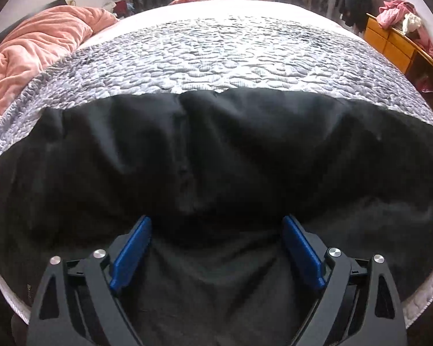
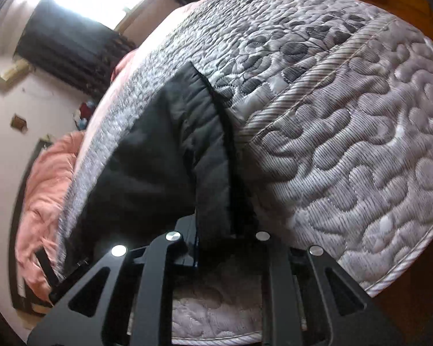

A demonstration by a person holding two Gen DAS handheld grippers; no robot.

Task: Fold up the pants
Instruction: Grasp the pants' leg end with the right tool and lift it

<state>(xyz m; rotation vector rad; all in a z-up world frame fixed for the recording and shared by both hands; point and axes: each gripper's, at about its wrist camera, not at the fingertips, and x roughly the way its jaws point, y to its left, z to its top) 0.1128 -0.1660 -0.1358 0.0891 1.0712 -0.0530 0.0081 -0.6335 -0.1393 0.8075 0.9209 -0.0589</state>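
Note:
The black pants lie spread across the near part of the grey quilted bed. My left gripper is open, its blue pads wide apart just above the near edge of the pants, holding nothing. In the right wrist view the pants lie along the bed edge with the gathered waistband end toward me. My right gripper is shut on that waistband end, and the cloth hides its fingertips.
A pink blanket is bunched at the left of the bed. An orange wooden dresser with pink clothes stands at the right. Dark curtains and a window are at the back. The mattress edge drops to a wooden floor.

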